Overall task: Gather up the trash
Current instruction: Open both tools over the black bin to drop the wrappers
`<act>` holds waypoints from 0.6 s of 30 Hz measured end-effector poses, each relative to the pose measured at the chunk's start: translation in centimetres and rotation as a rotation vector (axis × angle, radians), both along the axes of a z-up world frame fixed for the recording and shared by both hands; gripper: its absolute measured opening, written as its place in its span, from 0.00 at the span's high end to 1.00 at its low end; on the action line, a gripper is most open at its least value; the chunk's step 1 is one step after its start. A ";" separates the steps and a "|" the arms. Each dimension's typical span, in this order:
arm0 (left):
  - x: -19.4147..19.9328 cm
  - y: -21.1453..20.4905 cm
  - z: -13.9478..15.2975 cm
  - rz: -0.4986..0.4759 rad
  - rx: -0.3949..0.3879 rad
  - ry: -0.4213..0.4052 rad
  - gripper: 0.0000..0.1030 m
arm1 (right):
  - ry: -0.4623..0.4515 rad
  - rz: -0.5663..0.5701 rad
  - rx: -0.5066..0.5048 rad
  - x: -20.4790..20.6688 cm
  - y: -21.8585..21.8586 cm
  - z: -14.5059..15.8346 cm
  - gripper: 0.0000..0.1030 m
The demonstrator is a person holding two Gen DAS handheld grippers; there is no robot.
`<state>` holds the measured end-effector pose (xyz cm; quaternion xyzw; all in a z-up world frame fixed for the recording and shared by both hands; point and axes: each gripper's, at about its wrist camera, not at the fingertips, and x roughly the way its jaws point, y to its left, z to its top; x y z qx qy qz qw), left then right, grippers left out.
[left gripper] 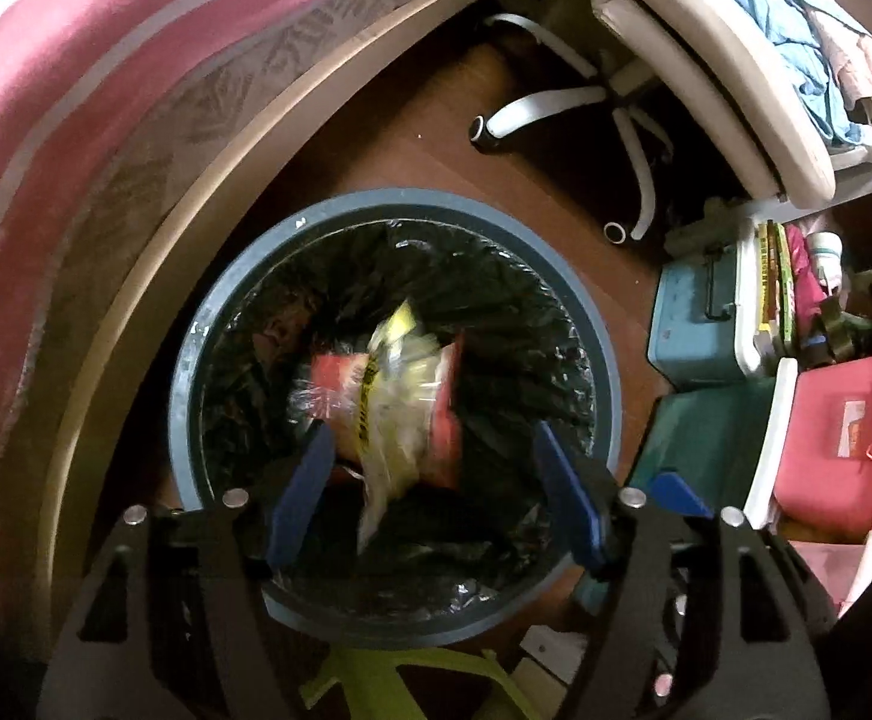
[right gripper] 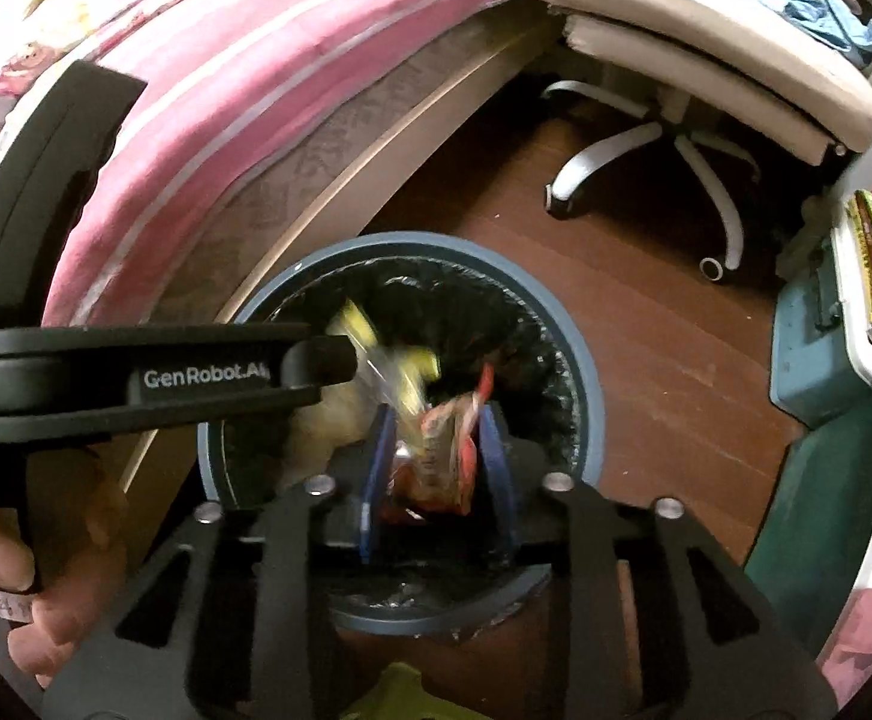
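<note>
A round grey-blue trash bin (left gripper: 607, 360) with a black liner stands on the wooden floor; it also shows in the right wrist view (right gripper: 592, 402). My left gripper (left gripper: 433, 441) is open above the bin's mouth. A blurred yellow and clear wrapper (left gripper: 400, 396) hangs in the air between its blue fingers, over the bin. My right gripper (right gripper: 436, 426) is shut on a red and silver snack wrapper (right gripper: 442, 450) and holds it over the bin. The left gripper's black body (right gripper: 154, 384) shows at the left in the right wrist view.
A bed with a pink cover (right gripper: 226, 96) runs along the left of the bin. An office chair with a white wheeled base (right gripper: 670, 180) stands behind. Storage boxes, books and a pink bin (left gripper: 844, 438) crowd the right side.
</note>
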<state>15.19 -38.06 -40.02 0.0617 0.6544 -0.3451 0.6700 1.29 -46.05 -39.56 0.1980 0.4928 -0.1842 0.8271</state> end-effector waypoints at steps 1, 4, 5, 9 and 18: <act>0.0 0.1 0.3 0.005 -0.005 -0.002 0.31 | -0.002 -0.004 -0.002 -0.1 0.0 0.2 0.64; 0.0 0.5 1.8 0.019 -0.023 -0.048 0.23 | -0.024 -0.017 -0.008 -0.5 -0.1 1.2 0.56; -0.1 0.6 2.2 0.021 -0.020 -0.065 0.22 | -0.037 -0.020 -0.008 -0.6 -0.1 1.7 0.55; -0.3 1.8 4.9 0.037 -0.029 -0.145 0.17 | -0.101 -0.023 -0.021 -0.8 0.3 4.1 0.46; -0.7 6.4 12.4 0.161 -0.113 -0.316 0.14 | -0.258 0.027 -0.053 -1.2 2.8 11.2 0.31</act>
